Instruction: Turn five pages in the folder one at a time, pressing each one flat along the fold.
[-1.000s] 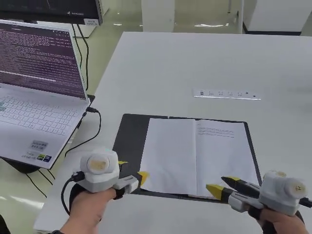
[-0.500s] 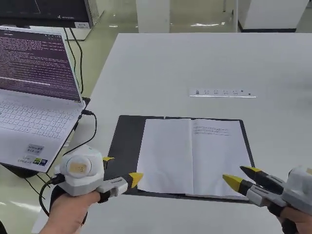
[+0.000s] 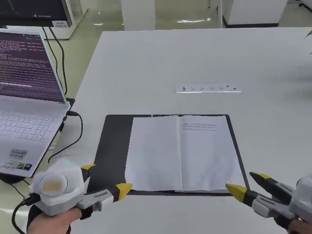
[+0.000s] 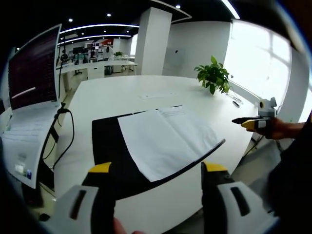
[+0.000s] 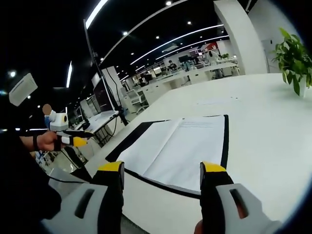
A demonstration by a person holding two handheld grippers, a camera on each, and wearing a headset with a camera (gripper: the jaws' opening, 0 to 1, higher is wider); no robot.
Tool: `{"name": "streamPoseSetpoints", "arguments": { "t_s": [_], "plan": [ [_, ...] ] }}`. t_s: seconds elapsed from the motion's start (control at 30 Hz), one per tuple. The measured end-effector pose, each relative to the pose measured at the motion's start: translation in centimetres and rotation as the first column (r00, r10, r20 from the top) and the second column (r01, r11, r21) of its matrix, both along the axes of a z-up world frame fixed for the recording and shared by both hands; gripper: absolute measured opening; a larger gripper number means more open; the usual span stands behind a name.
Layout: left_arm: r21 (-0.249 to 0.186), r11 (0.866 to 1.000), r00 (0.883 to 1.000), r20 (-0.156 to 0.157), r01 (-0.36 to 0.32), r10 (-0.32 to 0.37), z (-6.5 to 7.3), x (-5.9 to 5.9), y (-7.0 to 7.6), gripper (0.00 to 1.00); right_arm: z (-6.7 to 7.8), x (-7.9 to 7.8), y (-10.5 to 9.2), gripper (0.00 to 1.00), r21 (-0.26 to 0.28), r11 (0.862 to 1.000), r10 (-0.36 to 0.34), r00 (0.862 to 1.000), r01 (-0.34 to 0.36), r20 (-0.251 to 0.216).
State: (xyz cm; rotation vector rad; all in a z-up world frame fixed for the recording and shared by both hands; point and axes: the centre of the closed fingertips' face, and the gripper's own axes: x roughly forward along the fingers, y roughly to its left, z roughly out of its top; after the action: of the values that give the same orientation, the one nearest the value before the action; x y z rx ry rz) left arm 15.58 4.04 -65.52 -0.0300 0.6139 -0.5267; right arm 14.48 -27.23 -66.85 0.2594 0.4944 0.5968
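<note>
A black folder [image 3: 113,151] lies open on the white table, with white pages [image 3: 183,151] spread flat on both sides of the fold; the right page has a few lines of print at its top. The folder [image 4: 112,146] and its pages [image 5: 180,146] also lie ahead of each gripper. My left gripper [image 3: 105,179] hovers open off the folder's near left corner, holding nothing. Off the near right corner my right gripper [image 3: 247,184] is open too, jaws apart and nothing between them. In their own views the left gripper [image 4: 158,168] and the right gripper [image 5: 162,166] point at the folder without touching it.
An open white laptop [image 3: 24,112] with a lit screen stands at the left, its black cable [image 3: 73,131] trailing toward the folder. A flush socket strip [image 3: 208,89] sits in the table beyond the folder. A potted plant [image 4: 214,78] stands at the table's far end.
Both grippers have drawn back toward me, away from the folder's near edge, and stayed open. The head camera has shifted, so the scene sits further left. The pages lie as before.
</note>
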Motion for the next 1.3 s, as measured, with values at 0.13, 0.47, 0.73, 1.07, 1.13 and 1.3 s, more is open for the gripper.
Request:
{"name": "streamPoseSetpoints", "arguments": {
  "t_s": [0.13,0.47,0.73,1.07,1.13,1.3],
  "plan": [
    [0.003,1.000,1.000,-0.016,0.005,-0.004,-0.3,-0.4,-0.2,0.75,0.2,-0.4,-0.2,0.63,0.017,1.000,-0.026,1.000,0.026,0.000],
    [0.000,1.000,1.000,-0.009,-0.004,0.004,0.3,0.1,-1.1,0.76,0.3,-1.0,-0.4,0.64,0.032,0.999,-0.039,0.999,0.039,-0.011],
    [-0.013,1.000,1.000,-0.002,-0.010,0.010,0.1,0.3,-1.4,0.76,0.1,-1.1,-0.2,0.64,0.020,1.000,-0.011,1.000,0.011,-0.023],
    [-0.014,0.999,0.999,0.004,0.033,-0.033,0.0,0.7,-3.4,0.76,-0.2,-1.6,0.5,0.66,0.010,1.000,0.021,0.999,-0.021,-0.041],
    [-0.008,0.999,0.999,0.001,0.049,-0.049,-0.2,0.7,-3.9,0.76,-0.2,-1.6,0.4,0.66,0.009,1.000,0.024,0.999,-0.023,-0.043],
    [-0.012,0.996,0.997,0.004,0.083,-0.083,-0.3,1.2,-5.5,0.76,0.1,-1.5,0.0,0.66,0.018,1.000,0.015,0.999,-0.014,-0.037]
  ]
}}
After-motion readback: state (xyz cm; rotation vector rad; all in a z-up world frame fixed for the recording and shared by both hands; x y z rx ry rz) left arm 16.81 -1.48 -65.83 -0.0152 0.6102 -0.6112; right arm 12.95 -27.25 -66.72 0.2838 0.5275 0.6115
